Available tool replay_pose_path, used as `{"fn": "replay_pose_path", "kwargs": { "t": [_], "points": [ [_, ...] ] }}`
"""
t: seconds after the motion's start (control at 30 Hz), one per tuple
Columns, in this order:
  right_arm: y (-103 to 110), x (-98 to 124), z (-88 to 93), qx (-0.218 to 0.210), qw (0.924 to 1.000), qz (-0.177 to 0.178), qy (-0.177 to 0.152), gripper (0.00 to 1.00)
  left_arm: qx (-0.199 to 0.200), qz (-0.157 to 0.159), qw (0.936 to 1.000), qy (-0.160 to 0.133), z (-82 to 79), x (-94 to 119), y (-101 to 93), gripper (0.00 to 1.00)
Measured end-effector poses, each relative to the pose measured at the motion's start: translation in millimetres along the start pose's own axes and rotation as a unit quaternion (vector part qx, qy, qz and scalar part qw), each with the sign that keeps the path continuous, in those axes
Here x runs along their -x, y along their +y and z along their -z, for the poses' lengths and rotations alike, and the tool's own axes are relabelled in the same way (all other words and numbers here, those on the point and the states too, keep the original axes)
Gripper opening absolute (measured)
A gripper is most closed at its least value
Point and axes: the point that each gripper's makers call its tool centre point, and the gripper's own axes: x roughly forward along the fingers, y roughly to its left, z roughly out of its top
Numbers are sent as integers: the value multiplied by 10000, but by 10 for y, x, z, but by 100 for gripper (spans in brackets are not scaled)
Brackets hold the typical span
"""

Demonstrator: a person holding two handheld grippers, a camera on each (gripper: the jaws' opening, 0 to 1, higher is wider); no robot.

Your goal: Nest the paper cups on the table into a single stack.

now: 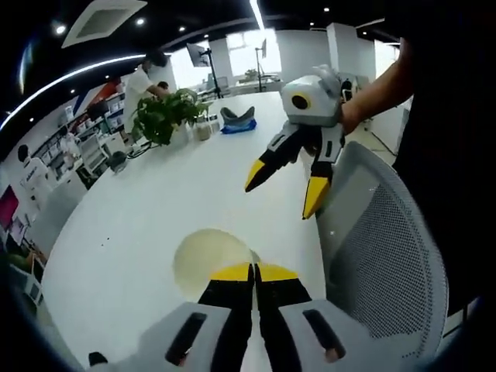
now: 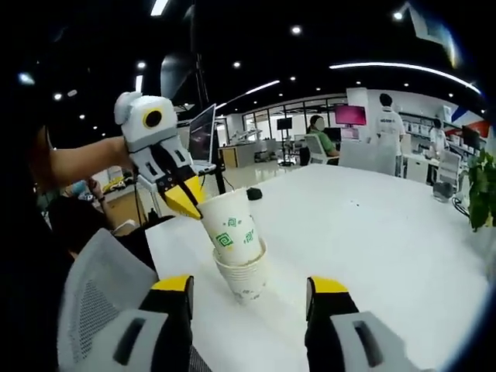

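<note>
A white paper cup (image 2: 231, 226) with green marks sits tilted in the top of a short stack of paper cups (image 2: 246, 280) near the edge of the white table (image 2: 372, 232). My left gripper (image 2: 187, 203) comes in from the left and is shut on that cup's rim. In the left gripper view the cup's open mouth (image 1: 208, 260) shows just past my left gripper (image 1: 253, 271). My right gripper (image 2: 250, 284) stands open just in front of the stack, touching nothing. It hangs open above the table's edge (image 1: 283, 198) in the left gripper view.
A grey mesh chair (image 1: 380, 256) stands against the table's edge by the stack. A potted plant (image 1: 163, 116) and a blue-grey object (image 1: 238, 122) sit at the far end of the table (image 1: 139, 225). A small dark object (image 2: 254, 194) lies beyond the cups. People work at far desks.
</note>
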Motion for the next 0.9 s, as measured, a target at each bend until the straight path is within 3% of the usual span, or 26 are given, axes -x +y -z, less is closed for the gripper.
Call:
{"fn": "replay_pose_path", "kwargs": {
  "t": [0.17, 0.43, 0.5, 0.57, 0.9],
  "points": [
    [0, 11, 20, -51, 10000, 36, -9, 58, 3, 103, 9999, 120, 86, -120, 31, 0],
    [-28, 38, 82, -193, 9997, 149, -14, 57, 315, 451, 9985, -20, 97, -312, 21, 0],
    [-30, 39, 91, -233, 9996, 172, -27, 57, 325, 659, 9972, -136, 99, -364, -17, 0],
    [-34, 38, 98, -272, 9994, 196, -47, 56, 618, 785, 9945, -321, 94, -412, -17, 0],
    [-46, 40, 151, -402, 9988, 274, -79, 56, 484, 1023, 9936, -46, 244, -535, -63, 1]
  ]
}}
